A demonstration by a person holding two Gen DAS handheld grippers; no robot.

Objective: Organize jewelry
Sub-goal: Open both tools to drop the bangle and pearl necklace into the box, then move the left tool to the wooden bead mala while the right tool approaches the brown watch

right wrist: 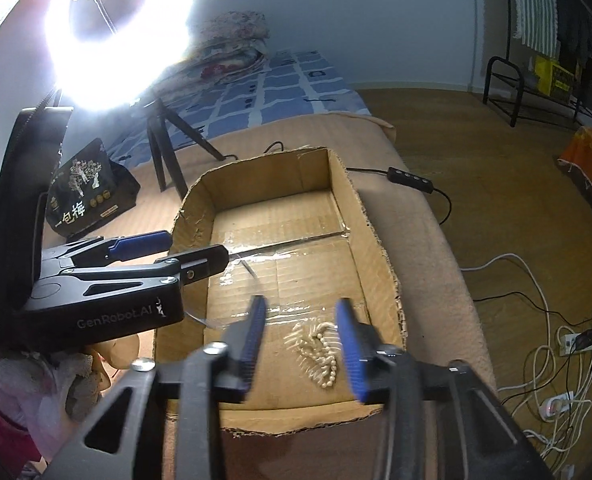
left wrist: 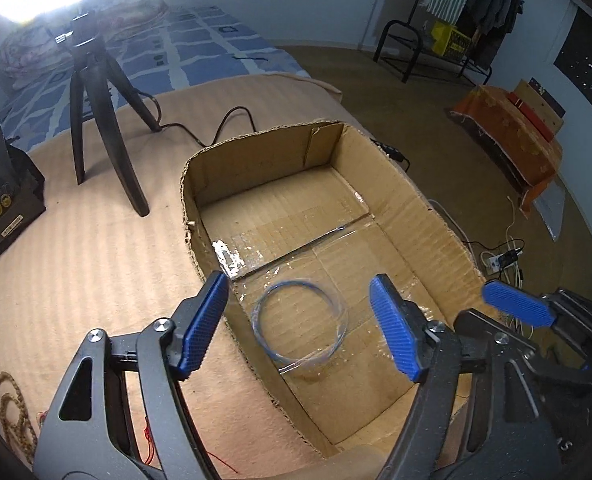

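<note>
On the bed, near its left edge, a brown beaded strand [left wrist: 8, 412] and a red thread [left wrist: 216, 458] are seen lying outside the cardboard box [left wrist: 380, 184]; these are judged to be still unsorted. The left tongs [left wrist: 302, 326] stand wide and empty over the box's left wall, nothing between the pads. Below them a blue ring in clear wrap [left wrist: 302, 322] lies flat on the box floor, near the left wall. The right tongs [right wrist: 302, 346] are parted to a middling width, not gripping; a pearl piece [right wrist: 320, 354] lies on the floor between them, towards the near right corner. Two items are thus judged placed; the task appears partly done.
</note>
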